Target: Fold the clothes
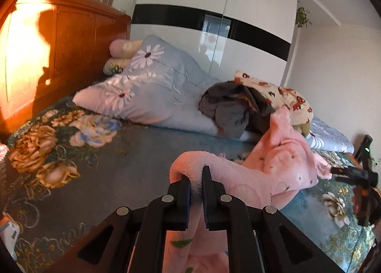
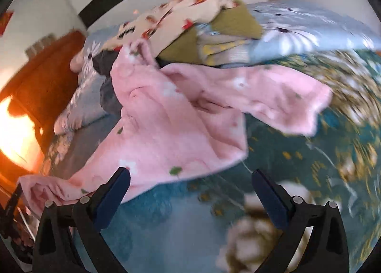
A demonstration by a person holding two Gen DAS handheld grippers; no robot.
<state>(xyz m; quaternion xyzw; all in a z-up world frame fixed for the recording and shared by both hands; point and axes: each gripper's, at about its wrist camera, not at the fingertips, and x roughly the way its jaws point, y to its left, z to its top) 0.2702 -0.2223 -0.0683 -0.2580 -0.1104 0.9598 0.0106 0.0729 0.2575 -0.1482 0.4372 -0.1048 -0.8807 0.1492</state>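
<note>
While the bed [image 1: 71,192] carries a grey quilt [image 1: 152,92] and a clothes pile [image 1: 240,106], the pink garment [image 1: 281,161] sprawls across its floral cover. Left claw [image 1: 195,175] pinches one fleecy edge. Right claw [image 2: 190,182] spread, touching nothing, just beside the garment.

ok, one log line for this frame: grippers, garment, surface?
left gripper: shut on pink garment | right gripper: open, empty, blurred view | garment: unfolded, draped over floral bedspread | fold: not started
</note>
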